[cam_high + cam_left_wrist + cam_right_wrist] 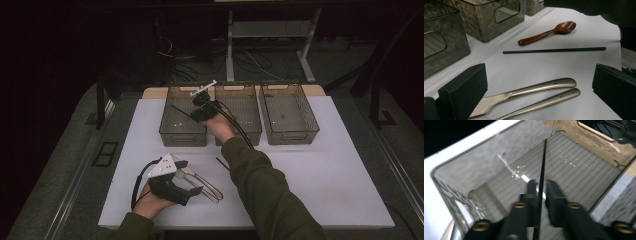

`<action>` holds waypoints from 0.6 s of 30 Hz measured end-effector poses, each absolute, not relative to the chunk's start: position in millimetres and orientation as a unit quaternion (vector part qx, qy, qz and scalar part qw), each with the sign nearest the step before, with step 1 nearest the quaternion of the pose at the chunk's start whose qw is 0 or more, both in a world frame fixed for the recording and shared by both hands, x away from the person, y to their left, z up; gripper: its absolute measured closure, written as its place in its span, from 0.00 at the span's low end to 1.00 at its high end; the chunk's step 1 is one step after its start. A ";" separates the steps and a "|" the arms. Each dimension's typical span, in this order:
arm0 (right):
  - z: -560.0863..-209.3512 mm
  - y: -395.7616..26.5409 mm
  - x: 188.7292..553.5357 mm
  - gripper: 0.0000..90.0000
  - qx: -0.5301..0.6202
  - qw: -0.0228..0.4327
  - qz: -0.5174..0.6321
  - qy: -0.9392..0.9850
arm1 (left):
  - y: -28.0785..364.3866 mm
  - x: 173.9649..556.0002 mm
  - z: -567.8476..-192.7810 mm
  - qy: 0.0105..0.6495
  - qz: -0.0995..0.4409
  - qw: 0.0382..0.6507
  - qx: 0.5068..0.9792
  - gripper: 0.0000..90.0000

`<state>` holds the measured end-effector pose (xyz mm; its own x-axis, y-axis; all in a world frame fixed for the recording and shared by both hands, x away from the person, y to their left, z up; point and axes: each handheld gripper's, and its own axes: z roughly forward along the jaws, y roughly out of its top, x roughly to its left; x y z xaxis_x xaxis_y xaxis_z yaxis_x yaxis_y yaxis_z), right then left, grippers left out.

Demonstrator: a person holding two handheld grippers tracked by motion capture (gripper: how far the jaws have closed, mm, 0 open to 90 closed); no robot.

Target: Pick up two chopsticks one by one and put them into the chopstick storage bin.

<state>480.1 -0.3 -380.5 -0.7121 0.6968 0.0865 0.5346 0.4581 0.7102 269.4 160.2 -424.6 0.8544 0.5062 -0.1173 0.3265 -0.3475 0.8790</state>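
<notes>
A brown wooden spoon (549, 32) lies on the white table (320, 175); beyond it, the rightmost bin (290, 112) sits alone. Cables (250, 62) trail across the floor behind.

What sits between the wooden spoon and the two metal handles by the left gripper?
One black chopstick, lying crosswise on the white tabletop between the wooden spoon and the metal handles; clearest in the left gripper view.

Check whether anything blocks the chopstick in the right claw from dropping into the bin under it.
Nothing visible does. The chopstick hangs between the right claw's jaws above the left bin, whose ribbed floor looks bare beneath it.
</notes>
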 end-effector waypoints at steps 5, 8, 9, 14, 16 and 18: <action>-375.8 -4.1 479.0 0.72 0.360 0.110 0.381 0.844 | 160.6 269.5 -424.6 0.255 0.088 0.511 0.816 0.00; -370.6 -9.3 477.2 0.64 0.358 0.103 0.392 0.841 | 161.2 269.7 -424.7 0.255 0.089 0.510 0.816 0.00; -368.4 -11.7 476.0 0.61 0.358 0.101 0.396 0.839 | 161.4 269.8 -424.7 0.255 0.090 0.510 0.817 0.00; -360.3 -25.7 466.8 0.50 0.341 0.095 0.417 0.837 | 160.9 269.6 -425.0 0.256 0.089 0.508 0.817 0.00; -357.0 -36.9 459.0 0.47 0.334 0.094 0.426 0.835 | 160.5 269.8 -425.3 0.254 0.090 0.507 0.819 0.00; -355.6 -44.6 453.2 0.44 0.333 0.093 0.432 0.833 | 160.3 269.6 -425.4 0.253 0.091 0.505 0.820 0.00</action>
